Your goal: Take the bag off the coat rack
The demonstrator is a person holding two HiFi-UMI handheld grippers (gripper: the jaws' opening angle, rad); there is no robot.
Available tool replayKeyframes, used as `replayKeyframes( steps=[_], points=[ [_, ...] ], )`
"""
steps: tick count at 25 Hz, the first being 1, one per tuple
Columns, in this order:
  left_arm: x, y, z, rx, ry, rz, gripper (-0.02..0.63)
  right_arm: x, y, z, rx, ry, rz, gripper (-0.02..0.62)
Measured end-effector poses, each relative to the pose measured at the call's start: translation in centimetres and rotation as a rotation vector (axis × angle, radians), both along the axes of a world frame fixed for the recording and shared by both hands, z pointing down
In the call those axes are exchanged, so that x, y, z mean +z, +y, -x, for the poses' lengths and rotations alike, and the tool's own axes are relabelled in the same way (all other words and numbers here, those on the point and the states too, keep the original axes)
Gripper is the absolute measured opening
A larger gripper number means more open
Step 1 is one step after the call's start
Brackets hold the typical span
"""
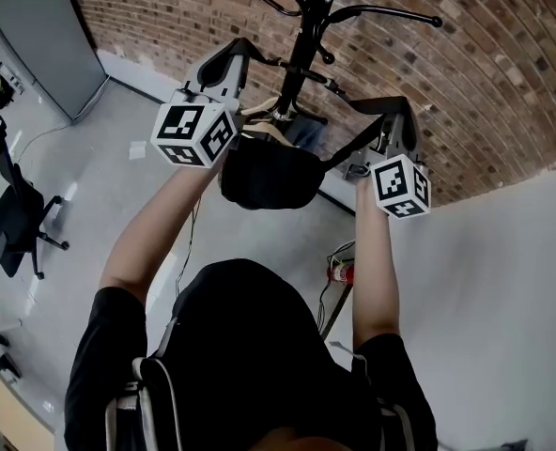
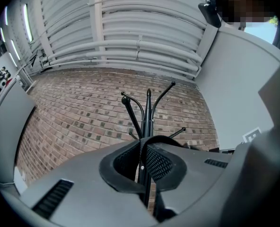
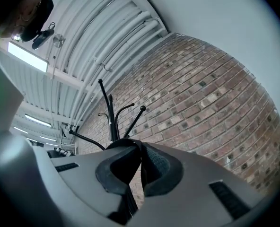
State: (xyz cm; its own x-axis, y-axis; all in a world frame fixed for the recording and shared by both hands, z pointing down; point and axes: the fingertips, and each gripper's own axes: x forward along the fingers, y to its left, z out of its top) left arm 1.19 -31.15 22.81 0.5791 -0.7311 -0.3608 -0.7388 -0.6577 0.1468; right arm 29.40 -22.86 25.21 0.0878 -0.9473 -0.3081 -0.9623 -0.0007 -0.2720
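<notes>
Left gripper [image 2: 143, 159], right gripper [image 3: 139, 161], bag [image 1: 269, 178] between

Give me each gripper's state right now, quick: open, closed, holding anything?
Left gripper: closed on the bag strap.
Right gripper: closed on the bag strap too.

Brick wall [image 1: 503, 83], grey floor [image 1: 100, 158], office chair [image 1: 10, 216].
</notes>
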Motion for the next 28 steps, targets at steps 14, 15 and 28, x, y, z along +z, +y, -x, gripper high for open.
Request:
replayKeyframes(
  steps=[14,15,28],
  points=[
    [3.0,-0.3,1.0,-0.022,0.001,0.060,0.021,1.9,0.9,-1.5,0.019,-0.010,0.051,0.023],
    [3.2,-0.3,1.0,-0.026,-0.010,0.060,0.021,2.1,1.0,-1.5,0.018,-0.007,0.055,0.023],
    [4.4,0.3,1.4,-0.069,-0.074,0.034,0.021,4.8,1.6,-1.3,0.031,0.094,0.128,0.023]
  ],
)
